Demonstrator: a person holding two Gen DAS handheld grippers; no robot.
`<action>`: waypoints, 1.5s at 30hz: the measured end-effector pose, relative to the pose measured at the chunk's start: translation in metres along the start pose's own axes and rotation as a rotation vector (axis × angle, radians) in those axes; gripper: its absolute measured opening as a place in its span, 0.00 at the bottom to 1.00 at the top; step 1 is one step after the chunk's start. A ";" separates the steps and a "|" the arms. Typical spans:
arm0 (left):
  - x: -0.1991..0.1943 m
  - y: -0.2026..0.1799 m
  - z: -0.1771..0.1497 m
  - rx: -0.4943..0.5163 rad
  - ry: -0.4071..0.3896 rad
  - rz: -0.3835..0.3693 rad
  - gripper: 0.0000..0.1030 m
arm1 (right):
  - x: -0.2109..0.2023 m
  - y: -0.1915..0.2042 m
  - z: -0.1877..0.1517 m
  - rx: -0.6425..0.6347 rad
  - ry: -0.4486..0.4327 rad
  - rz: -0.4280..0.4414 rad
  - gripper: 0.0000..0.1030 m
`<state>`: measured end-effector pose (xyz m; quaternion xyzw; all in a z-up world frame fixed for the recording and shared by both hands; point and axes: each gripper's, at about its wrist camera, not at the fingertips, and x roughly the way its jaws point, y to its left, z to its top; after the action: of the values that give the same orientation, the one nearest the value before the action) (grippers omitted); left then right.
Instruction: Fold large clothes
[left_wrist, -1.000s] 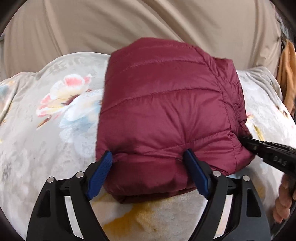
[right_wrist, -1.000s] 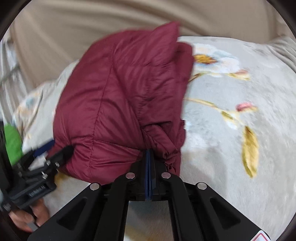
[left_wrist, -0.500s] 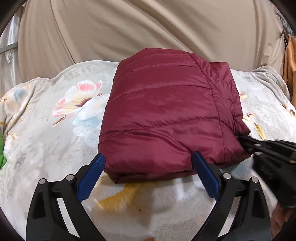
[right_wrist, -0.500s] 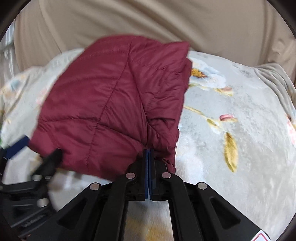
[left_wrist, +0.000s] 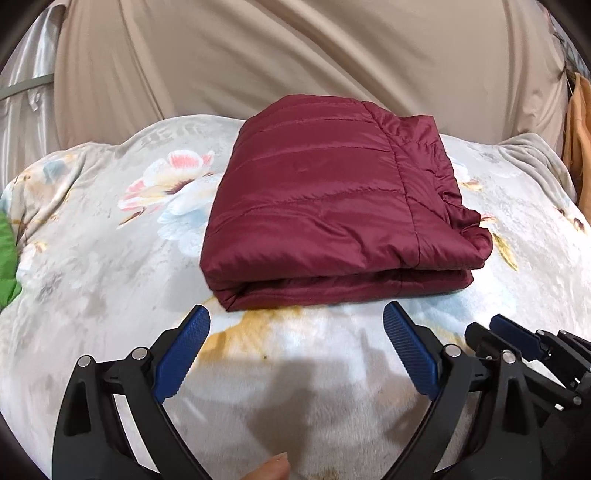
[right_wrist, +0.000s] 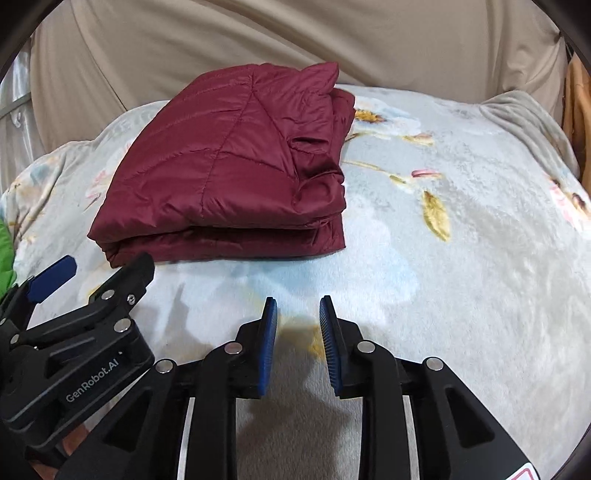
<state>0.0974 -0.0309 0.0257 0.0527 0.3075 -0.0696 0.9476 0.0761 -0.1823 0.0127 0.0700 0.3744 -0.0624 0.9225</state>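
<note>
A dark red quilted puffer jacket (left_wrist: 332, 206) lies folded in a compact stack on the floral blanket (left_wrist: 110, 258); it also shows in the right wrist view (right_wrist: 229, 173). My left gripper (left_wrist: 297, 317) is open wide and empty, just short of the jacket's near edge. My right gripper (right_wrist: 297, 306) is open a little and empty, pulled back from the jacket, which sits up and to its left. The right gripper shows at the lower right of the left wrist view (left_wrist: 517, 339). The left gripper shows at the lower left of the right wrist view (right_wrist: 92, 277).
A beige sheet (left_wrist: 295, 55) hangs behind the blanket. A green cloth (left_wrist: 7, 266) lies at the left edge. An orange cloth (left_wrist: 580, 147) hangs at the far right. Open blanket (right_wrist: 461, 240) stretches to the right of the jacket.
My right gripper opened and let go of the jacket. Both grippers pulled back from it. The jacket now lies flat and folded on the blanket.
</note>
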 end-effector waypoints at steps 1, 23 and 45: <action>0.000 0.000 -0.001 -0.004 0.007 0.004 0.90 | -0.002 0.001 -0.001 -0.002 -0.008 -0.008 0.26; 0.009 0.005 -0.002 -0.033 0.050 0.017 0.90 | -0.007 0.010 -0.006 -0.003 -0.037 -0.058 0.35; 0.051 0.070 0.056 -0.134 0.084 -0.004 0.91 | 0.012 -0.041 0.097 0.065 -0.100 -0.043 0.34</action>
<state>0.1817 0.0255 0.0452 -0.0085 0.3508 -0.0483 0.9352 0.1439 -0.2405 0.0703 0.0887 0.3272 -0.0978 0.9357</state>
